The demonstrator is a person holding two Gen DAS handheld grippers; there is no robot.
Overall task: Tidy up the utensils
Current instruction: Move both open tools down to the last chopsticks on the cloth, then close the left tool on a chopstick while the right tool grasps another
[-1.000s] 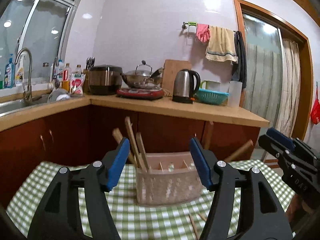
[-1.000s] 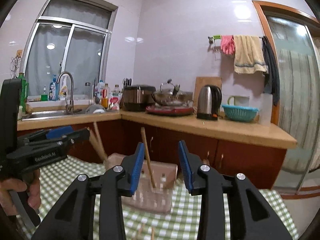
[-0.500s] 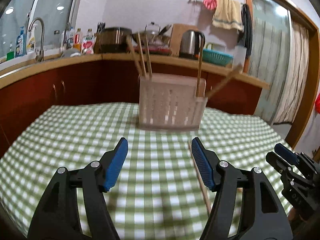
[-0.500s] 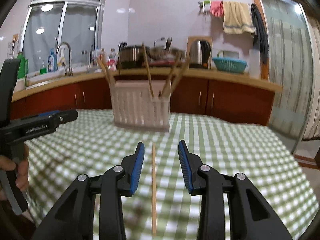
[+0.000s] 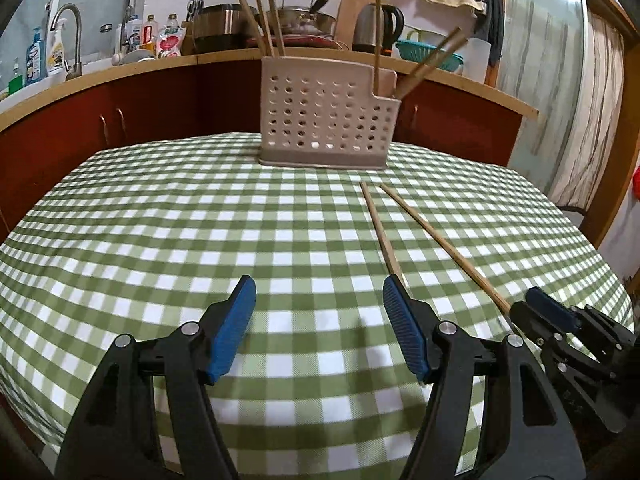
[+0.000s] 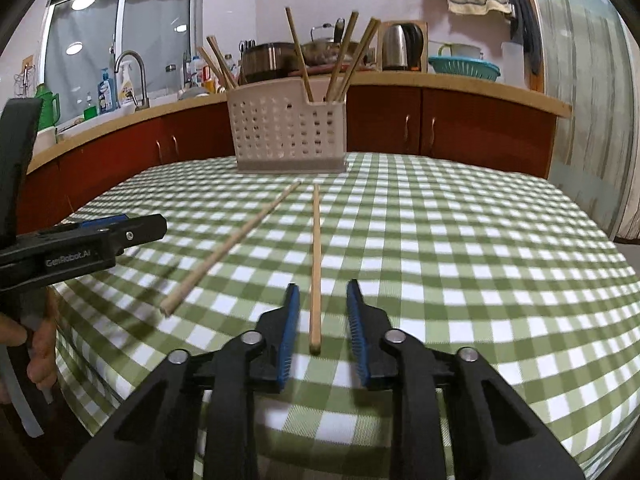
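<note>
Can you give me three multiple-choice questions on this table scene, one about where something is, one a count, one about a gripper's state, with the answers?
1. Where does the utensil holder stand?
A. at the far edge of the checked tablecloth
B. on the kitchen counter
C. in the sink

2. How many chopsticks lie loose on the cloth?
A. one
B. two
C. four

3. How do the right gripper's jaws stand?
A. clamped on a spoon
B. apart, either side of a chopstick
C. shut on nothing

Answers: 1 A, the holder sits on the cloth, in front of the cabinets. 2 B, that chopstick and the other chopstick. 3 B, the jaws have just been closing, but gaps show on both sides.
</note>
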